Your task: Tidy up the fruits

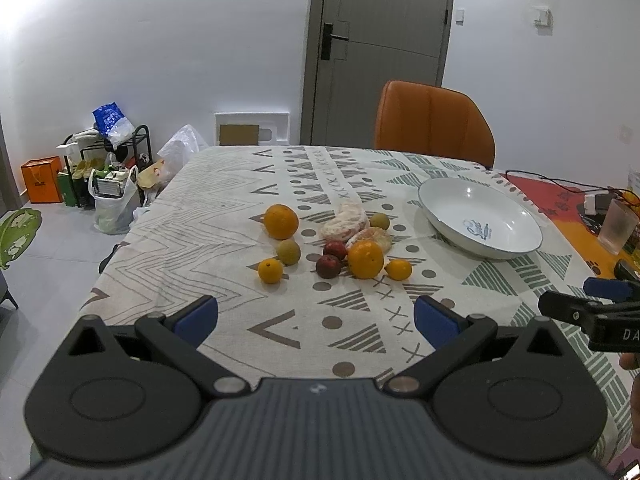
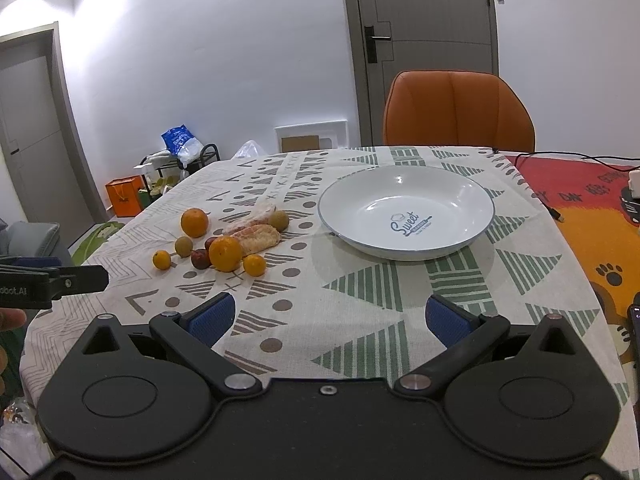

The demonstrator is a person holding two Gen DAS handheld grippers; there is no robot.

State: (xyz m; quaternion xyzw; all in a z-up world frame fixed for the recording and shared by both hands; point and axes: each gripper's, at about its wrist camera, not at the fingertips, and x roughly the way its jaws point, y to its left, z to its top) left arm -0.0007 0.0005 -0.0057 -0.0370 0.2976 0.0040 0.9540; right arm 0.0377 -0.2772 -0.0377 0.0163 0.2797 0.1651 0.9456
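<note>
Inspection, start of job as I judge it: nothing moved to the plate yet. Left gripper (image 1: 316, 322) is released, jaws spread wide, holding nothing, hovering over the table's near edge and aimed at the fruit. Right gripper (image 2: 326, 326) likewise released and empty, aimed more at the plate (image 2: 472, 236). Fruit lies in a loose cluster on the tablecloth (image 1: 192, 240), approx. mid-table, left of the plate and apart from it: big orange (image 1: 281, 221) at the far left of the group, second orange (image 1: 365, 259) nearer me, two small ones at the near side (image 1: 270, 271) and (image 1: 398, 269), two dark red fruits (image 1: 329, 266) touching or nearly so, two greenish-brown ones, plus peeled pomelo pieces (image 1: 346, 222) behind. Plate is empty and sits toward the far right edge of the cloth; I take it as the target dish, though that is my reading of the task. Room to move: near strip of table between grippers and fruit is bare, good approach lane. Cluster is tight in the middle, so outer pieces look the easier first picks. Chair (image 2: 458, 112) stands beyond the far edge, no obstruction. Cables and a cup (image 1: 619, 227) at the right edge: keep the right side's swing short.
</note>
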